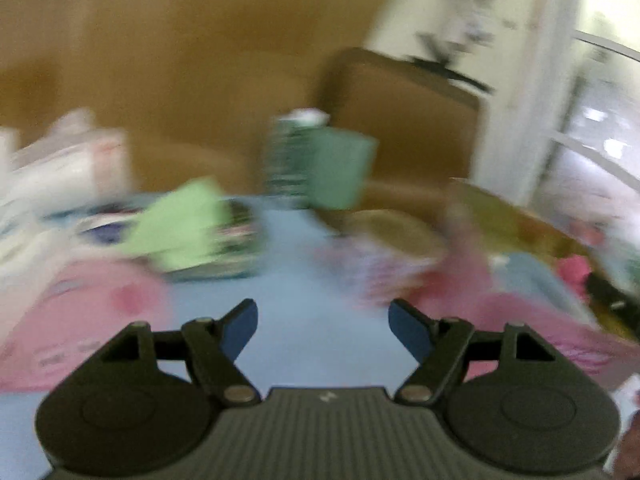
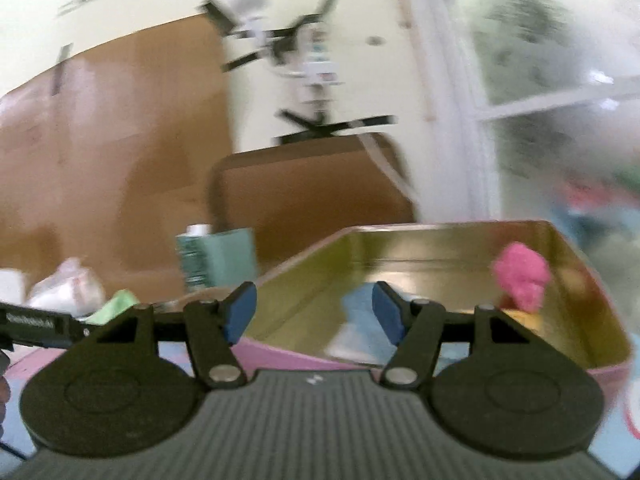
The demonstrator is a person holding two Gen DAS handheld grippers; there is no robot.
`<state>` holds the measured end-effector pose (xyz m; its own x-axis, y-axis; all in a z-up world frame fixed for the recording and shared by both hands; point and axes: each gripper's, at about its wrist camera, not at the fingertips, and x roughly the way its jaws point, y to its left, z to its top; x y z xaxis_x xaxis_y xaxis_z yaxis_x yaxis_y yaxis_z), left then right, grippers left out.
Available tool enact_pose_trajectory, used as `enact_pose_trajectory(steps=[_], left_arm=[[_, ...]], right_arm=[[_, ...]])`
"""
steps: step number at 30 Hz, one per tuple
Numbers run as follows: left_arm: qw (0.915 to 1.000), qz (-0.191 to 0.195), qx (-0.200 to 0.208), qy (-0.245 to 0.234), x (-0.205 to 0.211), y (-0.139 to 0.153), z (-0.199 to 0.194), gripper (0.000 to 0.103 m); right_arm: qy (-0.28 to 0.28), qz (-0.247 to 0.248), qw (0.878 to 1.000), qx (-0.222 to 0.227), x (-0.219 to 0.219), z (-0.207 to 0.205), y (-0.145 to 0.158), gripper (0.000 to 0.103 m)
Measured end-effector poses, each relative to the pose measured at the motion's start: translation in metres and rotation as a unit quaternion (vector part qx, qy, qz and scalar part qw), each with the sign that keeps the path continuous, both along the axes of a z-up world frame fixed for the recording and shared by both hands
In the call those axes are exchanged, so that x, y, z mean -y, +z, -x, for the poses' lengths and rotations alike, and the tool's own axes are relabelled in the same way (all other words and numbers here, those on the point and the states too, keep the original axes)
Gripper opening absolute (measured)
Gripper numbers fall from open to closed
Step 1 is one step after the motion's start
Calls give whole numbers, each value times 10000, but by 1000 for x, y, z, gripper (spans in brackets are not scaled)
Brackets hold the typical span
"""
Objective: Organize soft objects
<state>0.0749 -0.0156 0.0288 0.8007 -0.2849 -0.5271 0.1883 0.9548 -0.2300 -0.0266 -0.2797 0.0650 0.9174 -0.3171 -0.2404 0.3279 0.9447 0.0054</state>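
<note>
Over tin [image 2: 460, 236] | right tool [image 2: 314, 312] agape, empty | pink soft toy [image 2: 520, 276] inside

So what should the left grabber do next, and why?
Probably reach forward to the light green cloth and close on it. The left gripper is open with nothing between its fingers, the cloth lies loose on the blue surface, and the gold-lined tin has room. The blur makes this uncertain.

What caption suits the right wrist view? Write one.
Right gripper, jaws open and empty, faces a gold-lined tin holding a pink soft item.
</note>
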Motion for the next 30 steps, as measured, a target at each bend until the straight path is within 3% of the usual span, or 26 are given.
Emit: enact_pose_trajectory(steps=[5,9,11,16,20,26,30], left_arm=[[9943,-311,33,1020,-71,-16,9,77],[9919,280,54,1237,-97,-21,12,77],[9911,342,176,1272,-100,-19,16,77],[9910,644,151,1162,-108,-19,14,78],[9878,1001,-44,1188,-115,-25,4,78],[9850,1183,-261,1229,-119,-29,-2,78],[9842,1213,-271,1260,-120,-29,-2,78]], right_arm=[[1327,-38,9894,-594,-39,-49,2,67],[2179,-138,9689,-1165,-66,-111,-3,67],[2370,-218,9598,-1486,-78,-150,-9,67],[2370,-564,9469,-2097,-104,-247,-30,67],[2118,-871,9415,-2473,-113,-297,-54,67],[2118,-1213,9364,-2520,-123,-331,-62,67],[2385,-866,9264,-2781,-153,-350,-69,67]])
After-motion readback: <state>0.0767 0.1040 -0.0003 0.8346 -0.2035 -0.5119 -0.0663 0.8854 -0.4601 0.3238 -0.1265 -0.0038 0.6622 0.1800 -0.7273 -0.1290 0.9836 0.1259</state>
